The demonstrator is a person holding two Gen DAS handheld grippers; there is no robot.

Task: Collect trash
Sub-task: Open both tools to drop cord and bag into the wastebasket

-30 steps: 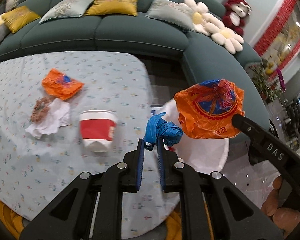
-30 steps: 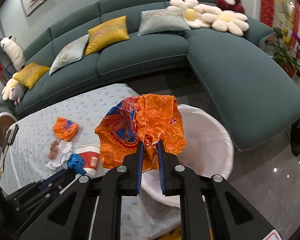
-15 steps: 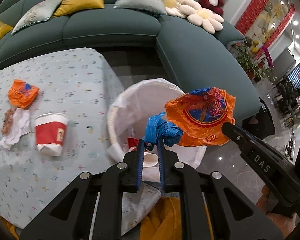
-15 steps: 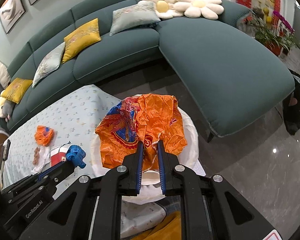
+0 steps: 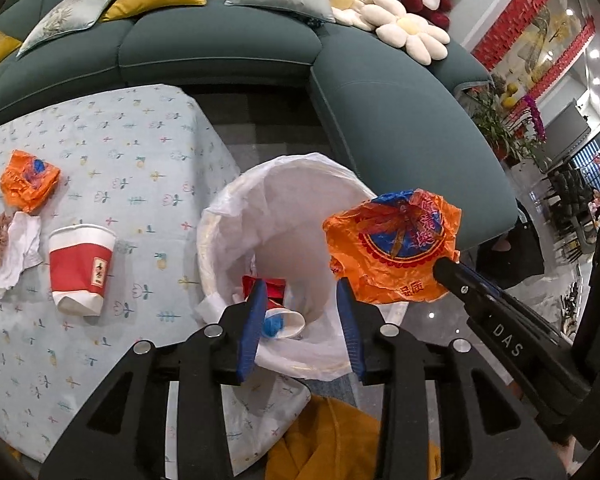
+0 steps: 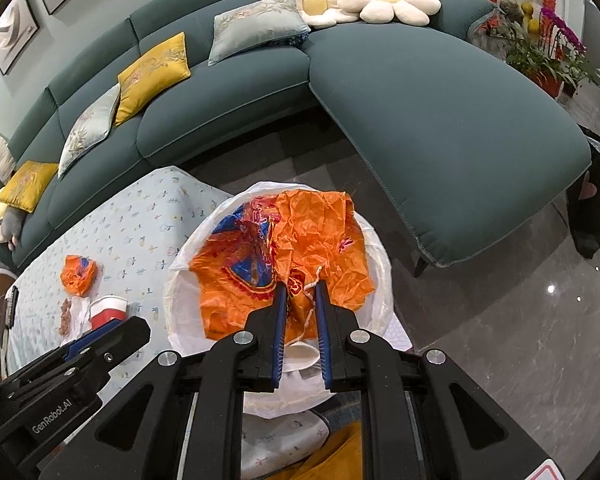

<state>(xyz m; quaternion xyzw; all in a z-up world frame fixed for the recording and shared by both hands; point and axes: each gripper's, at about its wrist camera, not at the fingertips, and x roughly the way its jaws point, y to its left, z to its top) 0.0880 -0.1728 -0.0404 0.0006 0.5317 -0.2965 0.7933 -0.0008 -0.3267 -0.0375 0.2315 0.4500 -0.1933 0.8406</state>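
Note:
Over the white-lined bin, my left gripper has its jaws opening, with nothing between them. A crumpled blue wad lies at the bottom of the bin beside a white cup and a red wrapper. My right gripper is shut on a large orange plastic bag, which hangs just above the bin. On the table lie a red-and-white paper cup on its side, a small orange bag and a white tissue with brown scraps.
A dark green corner sofa with cushions curves behind the table and bin. Glossy grey floor spreads to the right. A yellow cloth lies below the bin, near the table's front corner.
The left jaws have opened and the blue wad has dropped from them into the bin. Both grippers have moved from over the table to above the bin. The right still grips the orange bag.

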